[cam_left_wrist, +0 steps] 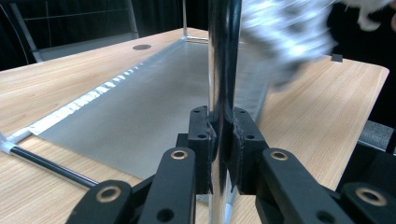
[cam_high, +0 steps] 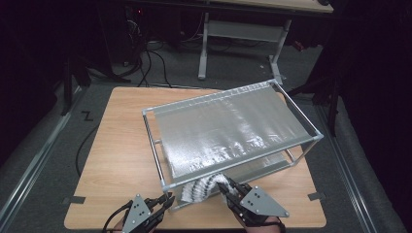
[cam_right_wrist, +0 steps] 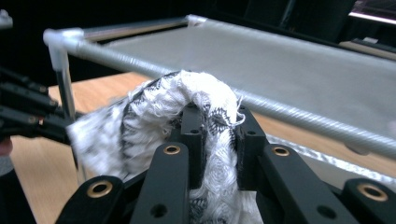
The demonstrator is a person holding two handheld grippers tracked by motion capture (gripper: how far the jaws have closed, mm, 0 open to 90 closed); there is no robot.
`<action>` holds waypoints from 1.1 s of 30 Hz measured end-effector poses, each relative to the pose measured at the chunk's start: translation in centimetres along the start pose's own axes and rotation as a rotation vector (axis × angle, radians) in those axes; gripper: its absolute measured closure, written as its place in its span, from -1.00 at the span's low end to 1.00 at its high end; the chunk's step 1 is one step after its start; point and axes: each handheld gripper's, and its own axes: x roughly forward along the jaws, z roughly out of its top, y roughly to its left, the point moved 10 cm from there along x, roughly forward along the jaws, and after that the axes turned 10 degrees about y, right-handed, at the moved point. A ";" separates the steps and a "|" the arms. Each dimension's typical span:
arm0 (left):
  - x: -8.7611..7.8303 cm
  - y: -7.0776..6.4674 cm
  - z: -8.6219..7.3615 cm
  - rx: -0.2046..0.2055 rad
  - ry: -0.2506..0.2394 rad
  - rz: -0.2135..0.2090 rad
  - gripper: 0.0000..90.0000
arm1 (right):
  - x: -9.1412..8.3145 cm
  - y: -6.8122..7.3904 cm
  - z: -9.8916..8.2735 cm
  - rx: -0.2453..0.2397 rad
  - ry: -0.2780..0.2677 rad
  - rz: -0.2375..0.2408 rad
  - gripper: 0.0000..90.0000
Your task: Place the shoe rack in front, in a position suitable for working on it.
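High view first: a wooden table (cam_high: 121, 145) fills the middle of the room, and a rack (cam_high: 233, 136) made of thin metal poles stands on it. The rack has a shiny grey sheet (cam_high: 228, 128) stretched flat across its top, and another one low down near the table.

At the near edge, two hands come in from the bottom. The left gripper (cam_high: 167, 200) sits by the rack's near left corner. From the left gripper view, its two black jaws are squeezed tight on an upright pole (cam_left_wrist: 223, 70) of the rack — the pole runs straight up between them, and the low grey sheet (cam_left_wrist: 140, 112) lies flat behind it.

The right gripper (cam_high: 227, 187) is just beside the rack's near edge, not far from the left one. It holds a cloth (cam_high: 204, 187) — white with dark marks, soft and bunched up. In the right gripper view its jaws are pinched shut on the cloth (cam_right_wrist: 201, 107), which bulges up over them and hangs down on the left side. The cloth is up off the table, just in front of the top bar (cam_right_wrist: 187, 74) of the rack.
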 end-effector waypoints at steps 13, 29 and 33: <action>0.0 0.0 0.0 0.001 -0.002 0.002 0.79 | -3.9 -3.7 4.3 0.065 -0.173 -0.096 0.73; 0.0 0.0 0.0 0.001 -0.005 0.001 0.79 | -0.4 -7.4 7.4 0.093 -0.154 -0.248 0.71; 0.0 -0.1 0.0 0.004 -0.005 -0.002 0.79 | 1.7 -6.9 9.0 0.068 -0.140 -0.270 0.67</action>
